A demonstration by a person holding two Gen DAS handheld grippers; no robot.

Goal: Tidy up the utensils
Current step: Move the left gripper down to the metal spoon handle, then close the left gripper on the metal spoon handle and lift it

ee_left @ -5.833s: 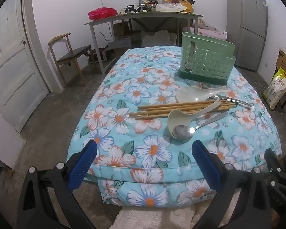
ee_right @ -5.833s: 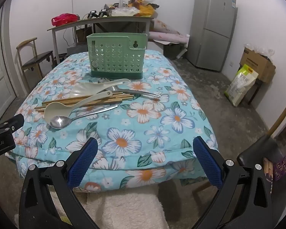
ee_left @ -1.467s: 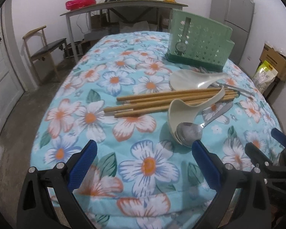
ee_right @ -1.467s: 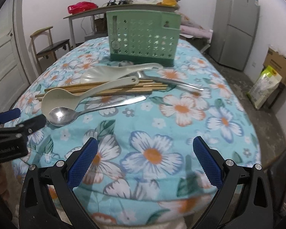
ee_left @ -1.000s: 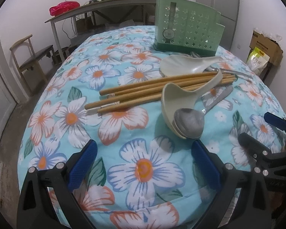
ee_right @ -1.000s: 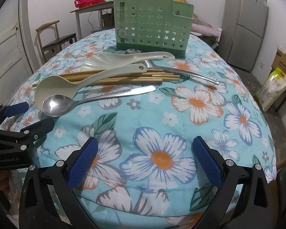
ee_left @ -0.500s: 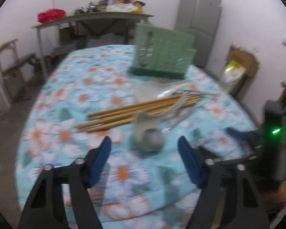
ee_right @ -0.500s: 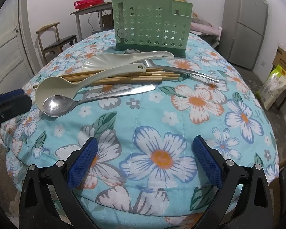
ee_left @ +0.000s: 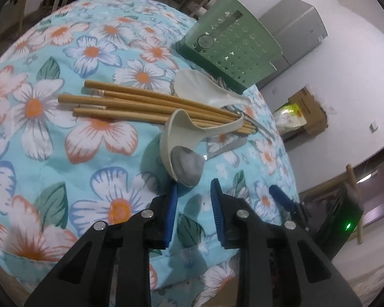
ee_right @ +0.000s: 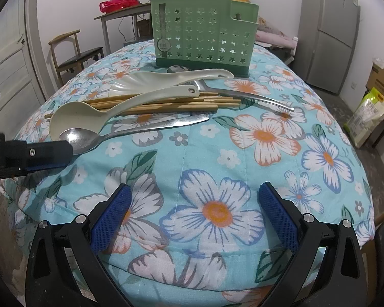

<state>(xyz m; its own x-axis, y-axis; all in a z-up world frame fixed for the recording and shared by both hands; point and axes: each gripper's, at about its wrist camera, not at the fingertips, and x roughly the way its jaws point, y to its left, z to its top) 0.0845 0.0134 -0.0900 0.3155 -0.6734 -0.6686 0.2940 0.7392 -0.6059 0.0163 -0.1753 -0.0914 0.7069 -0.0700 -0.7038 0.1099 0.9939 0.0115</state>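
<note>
Utensils [ee_right: 151, 107] heaped before green star-holed caddy [ee_right: 204, 33]

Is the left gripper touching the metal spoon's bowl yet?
Cannot tell. In the right wrist view the left gripper meets the metal spoon bowl's edge; the left wrist view shows cloth between its narrowed, empty jaws.

Left hand-held gripper [ee_left: 193, 192]: black angular frame; blue ribbed pads [ee_left: 172, 204] (silver screws at pivots).
</note>
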